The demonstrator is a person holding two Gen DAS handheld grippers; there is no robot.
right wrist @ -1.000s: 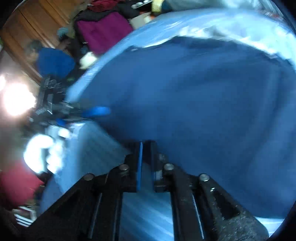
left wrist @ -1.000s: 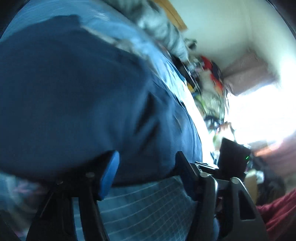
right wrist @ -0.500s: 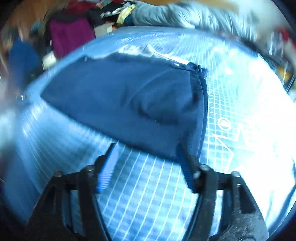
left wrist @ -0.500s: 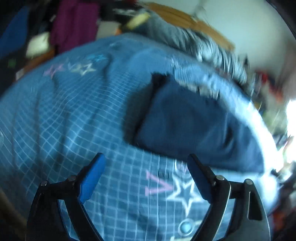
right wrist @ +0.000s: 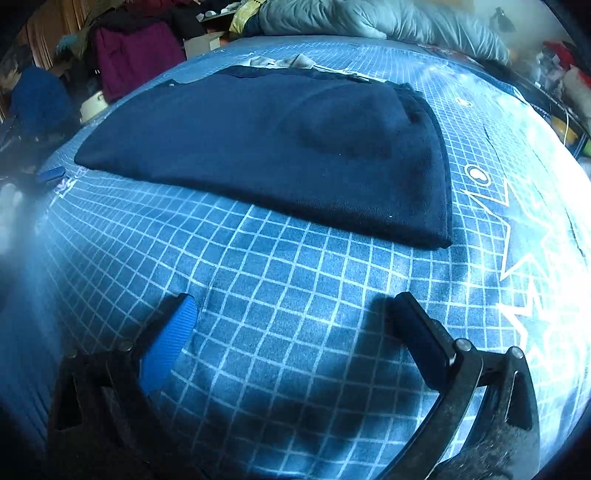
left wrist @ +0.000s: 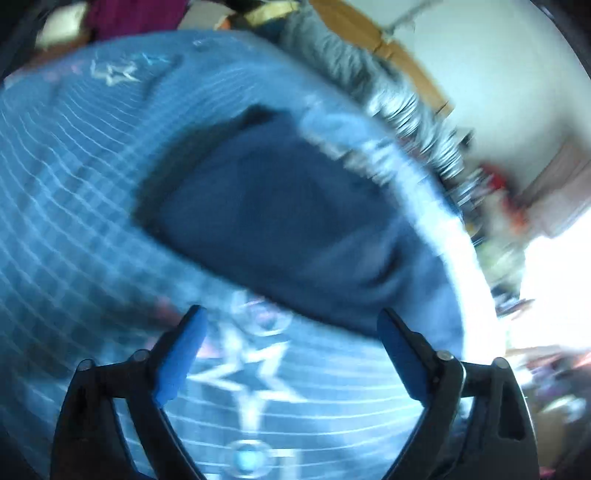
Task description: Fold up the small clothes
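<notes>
Right tongs (right wrist: 291,317) hovering wide open, empty, over the grid-patterned bedspread (right wrist: 280,302); left tongs (left wrist: 291,332) likewise spread, gripping nothing. Navy garment (right wrist: 280,147) lying folded flat on the bed, just beyond both. Risk: a careless regrasp catching only the top layer, undoing the fold.

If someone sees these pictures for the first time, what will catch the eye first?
First the dark navy garment, folded flat in the middle of a blue bedsheet printed with a white grid and stars. Next, the open right gripper in front of it, holding nothing; the left gripper is open too, in a blurred view. Behind the bed lie a grey quilt and a purple cloth.
</notes>
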